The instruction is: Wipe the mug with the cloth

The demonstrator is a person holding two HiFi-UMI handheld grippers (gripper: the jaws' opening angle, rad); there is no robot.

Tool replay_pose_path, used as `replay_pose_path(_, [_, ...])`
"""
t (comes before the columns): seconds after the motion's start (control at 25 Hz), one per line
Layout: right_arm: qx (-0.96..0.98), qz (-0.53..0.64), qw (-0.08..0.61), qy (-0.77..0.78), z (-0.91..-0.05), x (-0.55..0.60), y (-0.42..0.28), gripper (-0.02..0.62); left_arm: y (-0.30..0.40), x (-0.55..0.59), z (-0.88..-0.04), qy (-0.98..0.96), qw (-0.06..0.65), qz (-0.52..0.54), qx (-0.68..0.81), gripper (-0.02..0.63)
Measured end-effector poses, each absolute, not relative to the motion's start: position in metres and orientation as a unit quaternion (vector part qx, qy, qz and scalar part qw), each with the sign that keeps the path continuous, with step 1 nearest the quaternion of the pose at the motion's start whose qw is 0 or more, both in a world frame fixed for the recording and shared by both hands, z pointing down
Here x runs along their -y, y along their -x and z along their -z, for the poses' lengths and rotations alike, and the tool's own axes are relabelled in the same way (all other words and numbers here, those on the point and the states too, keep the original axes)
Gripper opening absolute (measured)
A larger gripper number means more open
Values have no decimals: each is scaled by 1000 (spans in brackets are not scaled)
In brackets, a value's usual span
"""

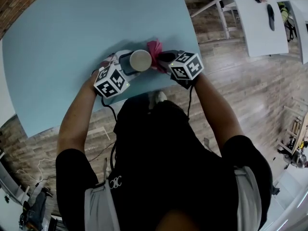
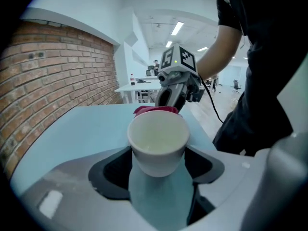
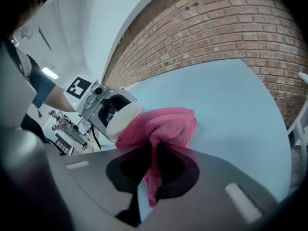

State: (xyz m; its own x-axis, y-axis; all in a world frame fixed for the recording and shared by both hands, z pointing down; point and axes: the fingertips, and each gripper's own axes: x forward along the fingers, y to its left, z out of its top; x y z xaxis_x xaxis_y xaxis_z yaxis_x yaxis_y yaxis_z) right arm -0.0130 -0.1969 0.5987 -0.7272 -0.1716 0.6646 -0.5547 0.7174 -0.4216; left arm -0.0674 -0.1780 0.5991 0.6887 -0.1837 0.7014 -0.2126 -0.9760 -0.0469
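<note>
The person's dark-shirted torso [image 1: 163,172] fills the bottom of the head view, both forearms reaching forward to the near edge of a pale blue worktop [image 1: 72,42]. The two grippers meet there, marker cubes up.

The left gripper [image 1: 126,64] has its fingers [image 2: 67,177] spread wide. The white mug [image 2: 158,146] stands upright in the gap between them with its mouth open to the camera. A sliver of worktop shows beside its lower wall, so the fingers flank it without visibly squeezing.

The right gripper [image 3: 155,150] has its fingers [image 3: 226,177] closed narrow on the pink cloth [image 3: 161,126]. A bunched wad bulges out past the fingertips and a thin tail hangs back between them. The wad lies against the side of the mug that faces away from the left gripper. In the left gripper view only its top edge peeks over the far rim.

A brick wall [image 3: 216,28] runs along the far side of the worktop. Wood-plank floor [image 1: 240,81] and a white table [image 1: 250,18] lie off to the person's right.
</note>
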Motion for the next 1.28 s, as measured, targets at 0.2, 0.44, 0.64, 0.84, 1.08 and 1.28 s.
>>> replay_pose_path(0.2, [861, -338, 289, -247, -608, 194, -8, 37, 61, 174, -603, -913, 58, -350, 200, 362])
replay_pose_path(0.44, [855, -362, 262, -262, -604, 174, -25, 37, 62, 173, -607, -893, 89, -351, 267, 362])
replay_pose_path(0.64, [852, -377, 261, -254, -617, 138, -20, 37, 52, 170, -608, -880, 112, -340, 313, 362])
replay_pose_path(0.84, [861, -372, 238, -254, -607, 140, -7, 37, 42, 164, -611, -867, 127, -338, 342, 360])
replay_pose_path(1.08, [888, -321, 228, -239, -578, 145, -7, 38, 41, 165, -612, -850, 142, -334, 381, 359])
replay_pose_path(1.28, [892, -308, 232, -237, -578, 147, -8, 38, 39, 164, -612, -843, 150, -337, 392, 356])
